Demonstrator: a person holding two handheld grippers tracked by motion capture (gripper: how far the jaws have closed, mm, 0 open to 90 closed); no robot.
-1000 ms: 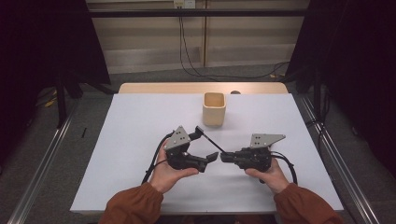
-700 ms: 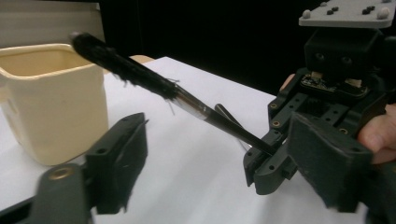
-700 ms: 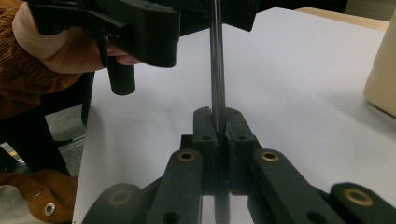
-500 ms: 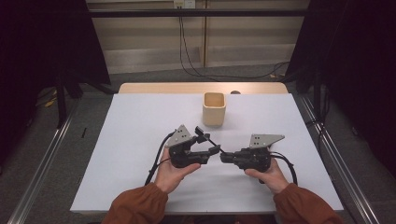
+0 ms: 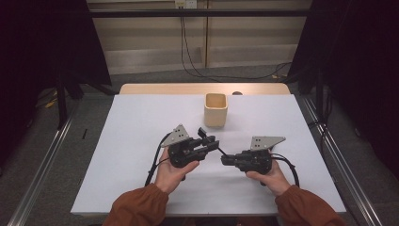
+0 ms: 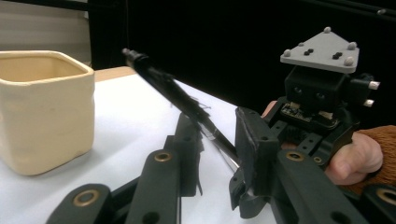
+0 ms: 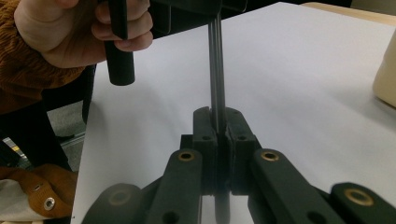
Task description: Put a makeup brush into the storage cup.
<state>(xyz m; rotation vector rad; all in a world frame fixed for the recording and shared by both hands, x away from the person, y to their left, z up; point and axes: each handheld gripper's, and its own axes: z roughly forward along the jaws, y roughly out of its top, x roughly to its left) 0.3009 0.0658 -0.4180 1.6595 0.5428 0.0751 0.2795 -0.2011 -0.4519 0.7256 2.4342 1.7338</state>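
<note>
A black pen (image 6: 182, 100) is passing between the two grippers above the middle of the tabletop (image 5: 141, 117), nearer its front edge than the cream cup (image 5: 216, 109) that stands toward the back edge. The right gripper (image 5: 225, 160) has its fingers closed tight on one end of the pen, as the right gripper view shows (image 7: 215, 116). The left gripper (image 5: 211, 141) has its fingers parted, with the pen running through the gap between them; in the left gripper view the pen seems to lie against one finger (image 6: 252, 140), but not pinched.

The step in hand looks like a handover or a re-grip before the pen goes into the cup. To do it well, the left fingers should close squarely on the barrel, and the right ones should let go only once that hold is firm. Keeping the pen level with both sets of fingers would stop it twisting out.

In the high view the pen is a thin dark line, hard to make out. Which end is the tip cannot be told, and its lower end is hidden between the right fingers.
</note>
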